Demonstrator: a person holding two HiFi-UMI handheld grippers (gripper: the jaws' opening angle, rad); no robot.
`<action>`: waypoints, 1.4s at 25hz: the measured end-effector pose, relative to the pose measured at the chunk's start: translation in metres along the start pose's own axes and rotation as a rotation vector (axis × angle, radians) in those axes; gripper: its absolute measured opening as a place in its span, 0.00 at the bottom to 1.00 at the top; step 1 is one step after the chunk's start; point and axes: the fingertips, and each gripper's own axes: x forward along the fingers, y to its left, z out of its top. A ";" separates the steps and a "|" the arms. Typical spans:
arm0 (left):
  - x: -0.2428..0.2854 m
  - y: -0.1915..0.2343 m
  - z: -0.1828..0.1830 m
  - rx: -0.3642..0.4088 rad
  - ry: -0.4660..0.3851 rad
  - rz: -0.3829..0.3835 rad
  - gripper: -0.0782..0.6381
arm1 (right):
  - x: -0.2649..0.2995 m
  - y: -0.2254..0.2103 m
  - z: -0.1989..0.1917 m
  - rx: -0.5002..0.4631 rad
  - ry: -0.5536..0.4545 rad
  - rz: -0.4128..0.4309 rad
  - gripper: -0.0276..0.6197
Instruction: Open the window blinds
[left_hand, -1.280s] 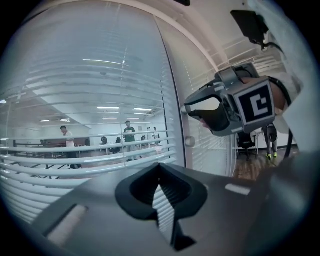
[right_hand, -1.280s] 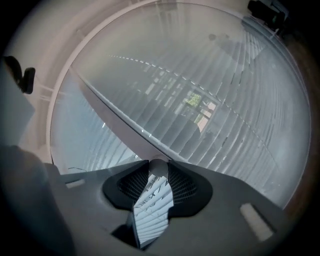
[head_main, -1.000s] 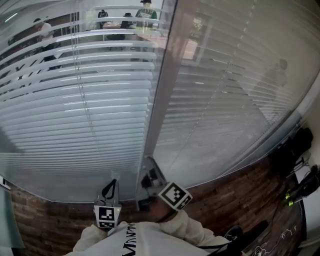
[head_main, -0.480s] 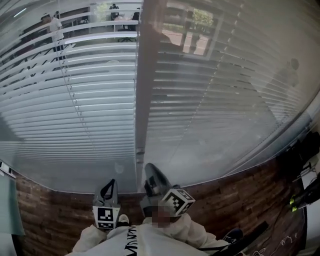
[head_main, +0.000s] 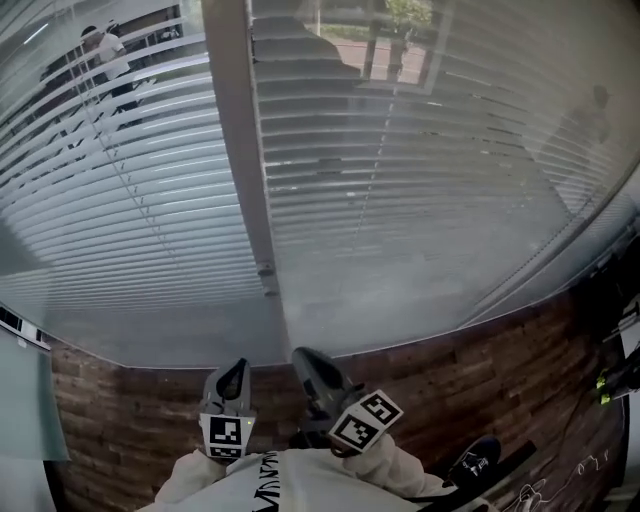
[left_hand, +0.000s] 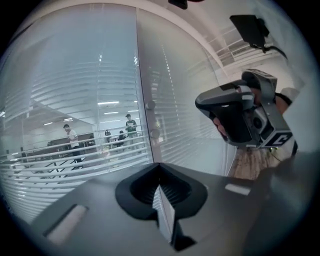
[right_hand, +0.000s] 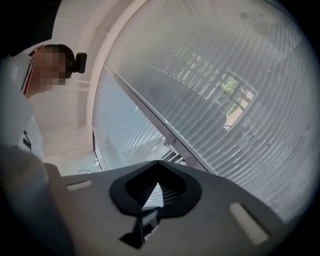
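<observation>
Both grippers sit low at 6 o'clock in the head view. The left gripper (head_main: 232, 375) is at about 7 o'clock and the right gripper (head_main: 312, 368) is just beside it. Each is clenched on nothing: their own views show the ribbed pads pressed together with only air ahead.

The window blinds (head_main: 430, 190) lie behind glass and fill the head view from 9 o'clock through 12 to 3. A pale upright mullion (head_main: 238, 150) splits them, running from 11 o'clock down towards the centre. At 9 o'clock the slats stand apart enough to show a room with people beyond. The panel at 1 o'clock reads denser and greyer. Two small round fittings (left_hand: 151, 120) sit on the mullion. They show at 12 o'clock in the left gripper view and near the centre of the right gripper view. They may be the slat controls, but I cannot tell their kind. No cord or wand can be made out.

By my reading the step in hand is the approach, since neither gripper touches glass, mullion or fitting. The next move calls for raising one gripper to those fittings and parting its jaws. It would then close squarely on one fitting before turning or sliding it.
</observation>
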 end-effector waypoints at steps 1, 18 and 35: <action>-0.001 -0.003 0.002 0.005 -0.013 -0.009 0.11 | -0.003 0.000 -0.003 -0.002 0.003 -0.010 0.05; -0.175 0.011 -0.055 -0.012 -0.086 -0.054 0.11 | -0.079 0.106 -0.112 -0.083 -0.063 -0.202 0.04; -0.275 -0.033 -0.074 -0.024 -0.107 -0.143 0.11 | -0.188 0.172 -0.165 -0.171 -0.073 -0.377 0.04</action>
